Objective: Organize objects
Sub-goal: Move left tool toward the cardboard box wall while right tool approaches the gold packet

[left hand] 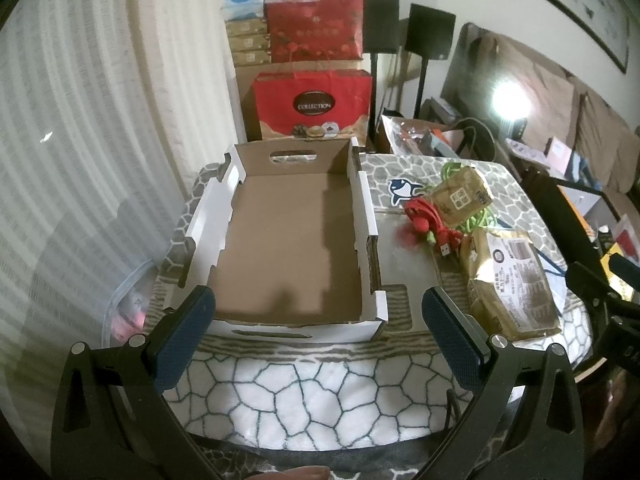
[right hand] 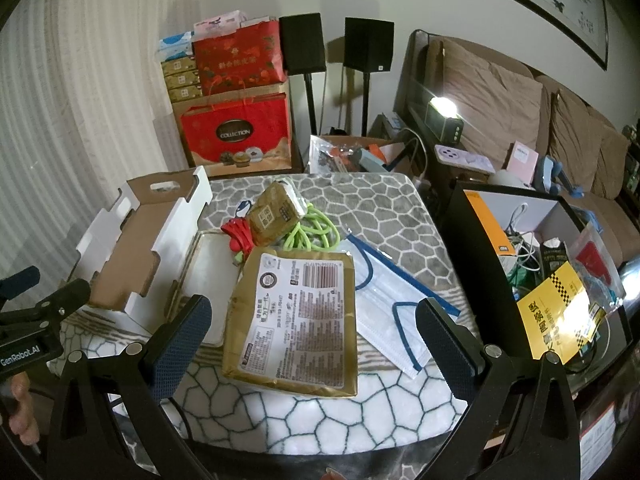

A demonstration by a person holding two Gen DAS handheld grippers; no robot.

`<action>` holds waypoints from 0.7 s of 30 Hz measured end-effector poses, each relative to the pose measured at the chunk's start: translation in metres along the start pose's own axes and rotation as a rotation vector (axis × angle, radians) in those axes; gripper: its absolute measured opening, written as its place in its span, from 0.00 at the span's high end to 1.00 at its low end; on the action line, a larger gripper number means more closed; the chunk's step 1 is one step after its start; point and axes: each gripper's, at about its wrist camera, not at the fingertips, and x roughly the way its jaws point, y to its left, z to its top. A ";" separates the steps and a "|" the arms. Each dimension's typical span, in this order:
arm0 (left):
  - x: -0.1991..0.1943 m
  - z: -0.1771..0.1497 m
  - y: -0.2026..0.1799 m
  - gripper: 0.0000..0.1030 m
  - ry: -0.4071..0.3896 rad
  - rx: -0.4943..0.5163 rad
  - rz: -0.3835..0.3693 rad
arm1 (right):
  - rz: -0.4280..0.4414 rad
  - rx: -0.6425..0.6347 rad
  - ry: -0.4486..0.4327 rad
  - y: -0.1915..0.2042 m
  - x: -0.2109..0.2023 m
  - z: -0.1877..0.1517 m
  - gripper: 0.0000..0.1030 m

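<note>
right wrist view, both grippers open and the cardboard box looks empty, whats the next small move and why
Probably ease the right hand-held gripper forward and down onto the large flat gold foil packet. That packet lies nearest, just ahead of the open jaws, on the stone-pattern table cover. The white-sided open cardboard box holds nothing yet, so it could take the packet next.

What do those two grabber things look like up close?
Each gripper, the left gripper and the right gripper, has two black angular arms with triangular cut-outs and silver round bolts. The fingers wear dark blue, bumpy rubber pads. The left one's black body carries white "GenRobot.AI" lettering in the right wrist view.
</note>
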 end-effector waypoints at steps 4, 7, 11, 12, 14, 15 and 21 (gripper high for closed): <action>0.002 0.002 0.000 0.00 -0.003 0.007 -0.029 | 0.000 0.000 -0.001 0.000 0.000 0.000 0.00; 0.003 0.004 -0.004 0.00 -0.012 0.023 -0.033 | -0.004 0.003 0.000 -0.003 0.001 -0.001 0.00; 0.004 0.009 -0.009 0.00 -0.032 0.043 -0.055 | -0.002 0.008 -0.004 -0.007 0.001 -0.001 0.00; 0.004 0.011 -0.010 0.00 -0.037 0.046 -0.053 | -0.002 0.009 -0.005 -0.009 0.001 -0.001 0.00; 0.007 0.017 -0.014 0.00 -0.047 0.055 -0.050 | -0.004 0.012 -0.007 -0.014 0.002 0.000 0.00; 0.010 0.021 -0.016 0.00 -0.049 0.058 -0.053 | -0.006 0.013 -0.008 -0.015 0.002 0.001 0.00; 0.018 0.038 -0.026 0.00 -0.066 0.075 -0.078 | -0.030 0.016 -0.012 -0.024 0.006 0.009 0.00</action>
